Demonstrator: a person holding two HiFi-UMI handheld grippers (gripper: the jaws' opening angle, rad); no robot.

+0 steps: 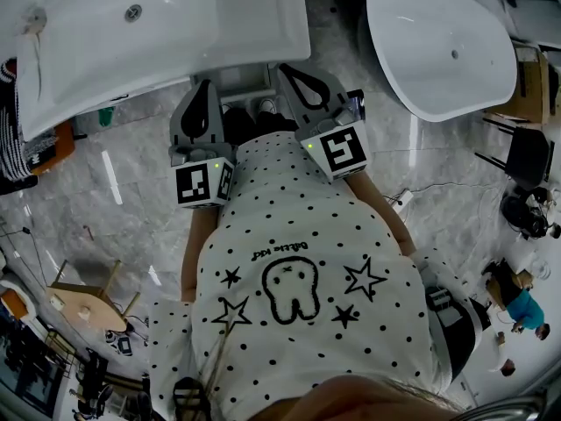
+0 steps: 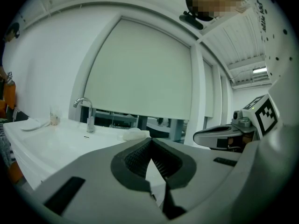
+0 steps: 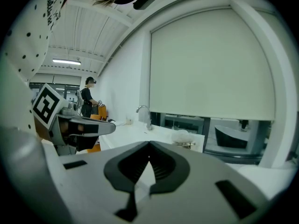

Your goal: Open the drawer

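Note:
I stand before a white washbasin (image 1: 158, 33). Under its front edge only a grey strip of the cabinet (image 1: 238, 79) shows; the drawer front is hidden beneath the basin. My left gripper (image 1: 208, 84) and right gripper (image 1: 289, 70) are held side by side, tips at the basin's front edge. Both are shut with nothing between the pads. In the left gripper view the shut jaws (image 2: 150, 143) point level over the basin top (image 2: 51, 146) towards a chrome tap (image 2: 86, 113). In the right gripper view the shut jaws (image 3: 149, 144) face the same tap (image 3: 145, 113).
A white freestanding bathtub (image 1: 438, 42) lies on the marble floor at the right. A wooden stool (image 1: 83, 305) stands at lower left. A person (image 3: 88, 97) stands far off at the left of the right gripper view. A large window blind (image 2: 140, 69) fills the wall behind the basin.

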